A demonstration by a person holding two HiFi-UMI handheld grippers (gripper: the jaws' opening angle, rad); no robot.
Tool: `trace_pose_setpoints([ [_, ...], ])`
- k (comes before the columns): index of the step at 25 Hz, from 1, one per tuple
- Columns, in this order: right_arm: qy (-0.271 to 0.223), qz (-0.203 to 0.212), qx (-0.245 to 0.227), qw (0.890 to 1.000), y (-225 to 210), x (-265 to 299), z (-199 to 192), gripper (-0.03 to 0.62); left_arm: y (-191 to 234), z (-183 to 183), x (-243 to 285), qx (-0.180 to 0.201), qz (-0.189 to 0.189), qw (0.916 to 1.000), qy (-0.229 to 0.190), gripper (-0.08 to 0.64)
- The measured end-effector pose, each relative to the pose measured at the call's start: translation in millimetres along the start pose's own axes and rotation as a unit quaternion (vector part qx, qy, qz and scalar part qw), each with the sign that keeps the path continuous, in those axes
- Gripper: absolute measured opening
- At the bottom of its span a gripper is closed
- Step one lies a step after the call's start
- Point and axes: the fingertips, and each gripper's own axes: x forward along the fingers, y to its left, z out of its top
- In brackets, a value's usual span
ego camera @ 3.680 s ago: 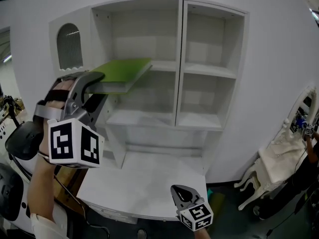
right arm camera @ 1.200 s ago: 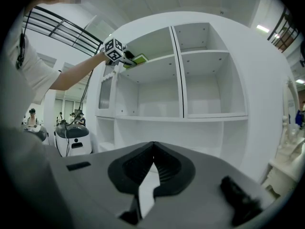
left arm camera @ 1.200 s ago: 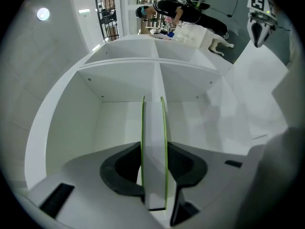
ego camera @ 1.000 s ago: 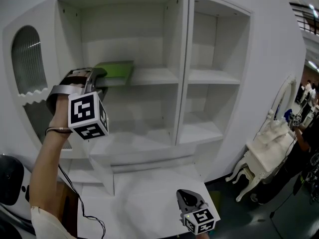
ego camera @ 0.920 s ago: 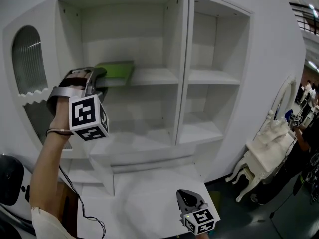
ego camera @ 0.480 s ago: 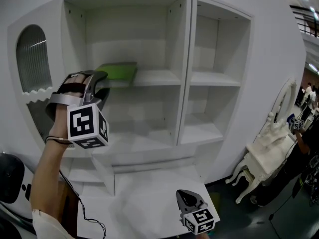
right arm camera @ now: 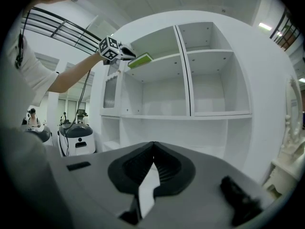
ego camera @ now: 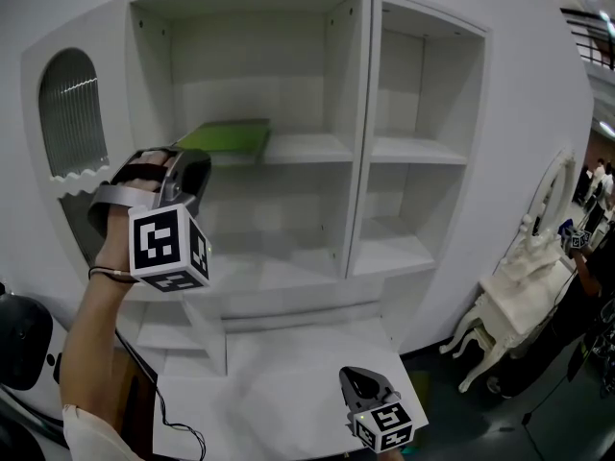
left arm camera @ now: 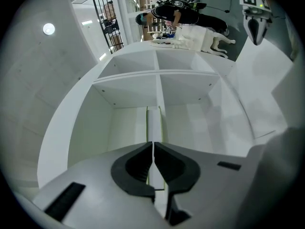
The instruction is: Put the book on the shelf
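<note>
The green book (ego camera: 231,137) lies flat at the left end of the bookcase's middle shelf (ego camera: 307,149). My left gripper (ego camera: 195,169) hangs just before and below the book's near edge, apart from it. Its jaws are closing, tips together, with nothing between them. In the left gripper view the book (left arm camera: 153,120) shows edge-on straight beyond the left gripper (left arm camera: 153,144). My right gripper (ego camera: 354,376) is low over the white desk (ego camera: 288,373), shut and empty. In the right gripper view, past the right gripper (right arm camera: 153,143), the book (right arm camera: 140,60) and left gripper (right arm camera: 125,53) show high up.
The white bookcase has open compartments on the right (ego camera: 413,94) and an arched grille panel (ego camera: 72,113) on the left. An ornate white chair (ego camera: 519,296) stands at the right, with people beyond it. A dark round object (ego camera: 19,339) sits low at the left.
The book, earlier held out before the bookcase, now rests on the shelf. My left gripper has let go, drawn back and slightly down, and its jaws have come together. The right gripper stayed put.
</note>
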Motion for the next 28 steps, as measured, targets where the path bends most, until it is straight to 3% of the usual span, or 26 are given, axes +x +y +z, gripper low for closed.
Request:
trace_pose_setpoints([
  [28, 0.000, -0.013, 0.010, 1.000, -13, 2, -4, 0.012, -8, -20, 41, -0.003, -0.015, 0.9991, 0.040, 0.015],
])
